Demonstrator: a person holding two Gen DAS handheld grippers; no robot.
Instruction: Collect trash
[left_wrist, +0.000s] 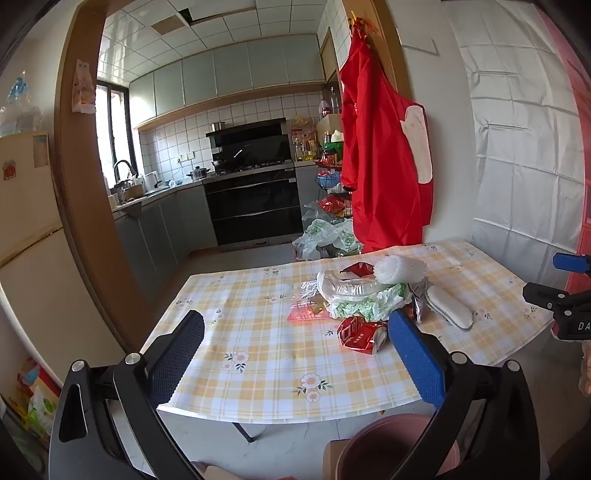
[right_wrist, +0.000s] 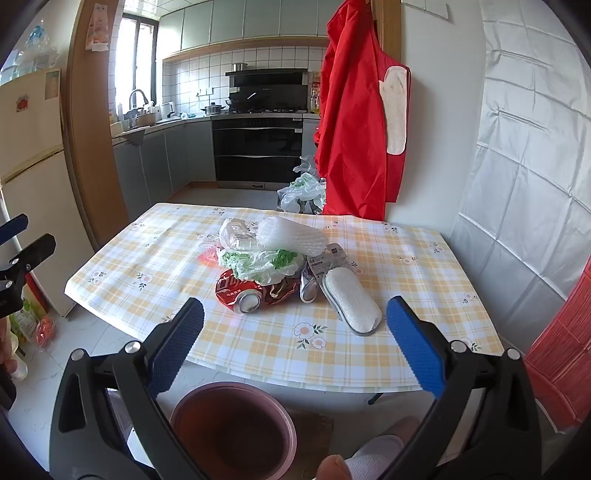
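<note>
A heap of trash lies on the checked table (right_wrist: 258, 350): a crushed red can (right_wrist: 245, 293), a green-printed plastic bag (right_wrist: 266, 264), white foam netting (right_wrist: 288, 234), a clear plastic tray (right_wrist: 236, 236), a silver wrapper (right_wrist: 308, 288) and a white sponge pad (right_wrist: 352, 302). The heap also shows in the left wrist view, with the can (left_wrist: 360, 334) and the bag (left_wrist: 369, 304). A pink bin (right_wrist: 236, 428) stands on the floor below the table's near edge. My right gripper (right_wrist: 295, 332) is open and empty, in front of the heap. My left gripper (left_wrist: 295, 350) is open and empty, left of the heap.
A red apron (right_wrist: 354, 129) hangs on the wall behind the table. A fridge (right_wrist: 29, 177) stands at the left. Plastic bags (right_wrist: 301, 192) lie on the kitchen floor beyond the table. A red chair (right_wrist: 557, 365) is at the right. The wall (right_wrist: 517, 147) bounds the table's right side.
</note>
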